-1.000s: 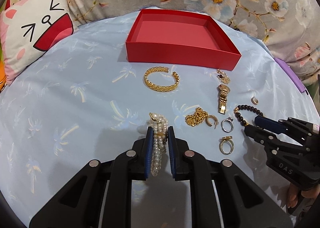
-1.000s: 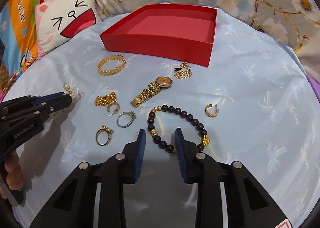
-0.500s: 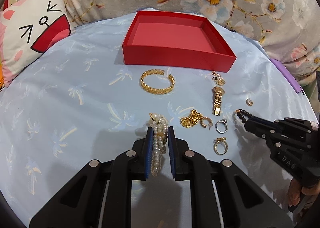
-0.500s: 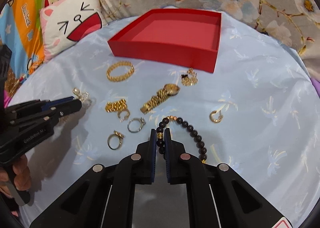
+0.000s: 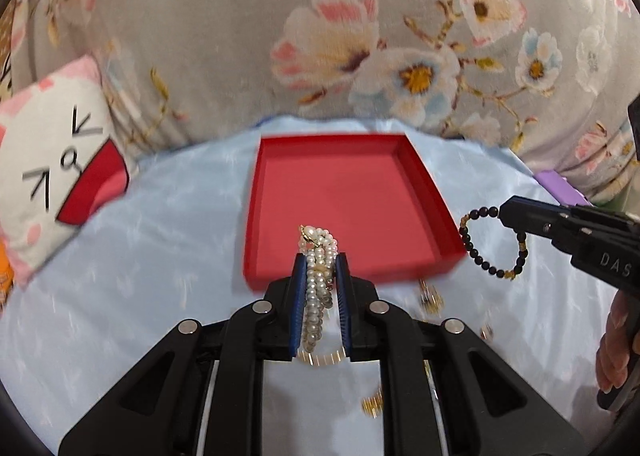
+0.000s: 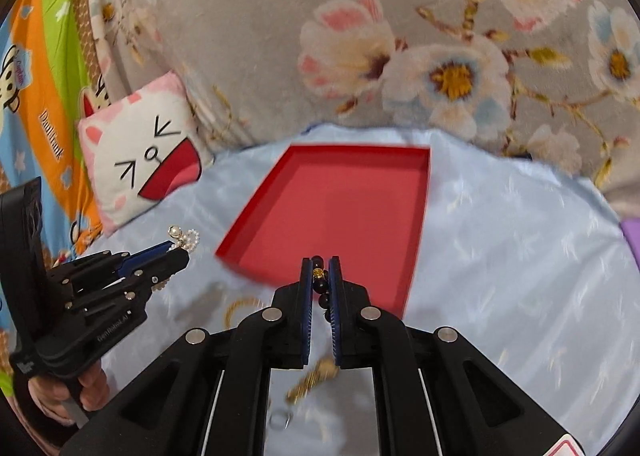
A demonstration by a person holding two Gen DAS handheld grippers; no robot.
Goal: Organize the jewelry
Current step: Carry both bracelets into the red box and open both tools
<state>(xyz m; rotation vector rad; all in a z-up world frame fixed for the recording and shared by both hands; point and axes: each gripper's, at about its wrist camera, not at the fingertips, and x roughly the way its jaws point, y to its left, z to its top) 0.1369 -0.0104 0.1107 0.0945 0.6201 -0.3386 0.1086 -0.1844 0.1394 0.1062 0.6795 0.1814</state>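
Left hand-held gripper [image 5: 320, 262] clamps pearl bracelet [image 5: 318, 276]; right hand-held gripper [image 6: 321, 266] pinches dark bead bracelet [image 5: 486, 242]; red tray [image 5: 424, 184] near bed's far edge.

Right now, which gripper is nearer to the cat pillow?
Left. The left gripper is just beside the cat pillow; the right gripper is farther, near the red tray.

Left tool [image 5: 319, 268] matte black with angular linkage arms, blue ribbed pads, round silver screws, right tool [image 6: 320, 270] the same build, white "DAS" lettering on its side, red-edged sticker at its base
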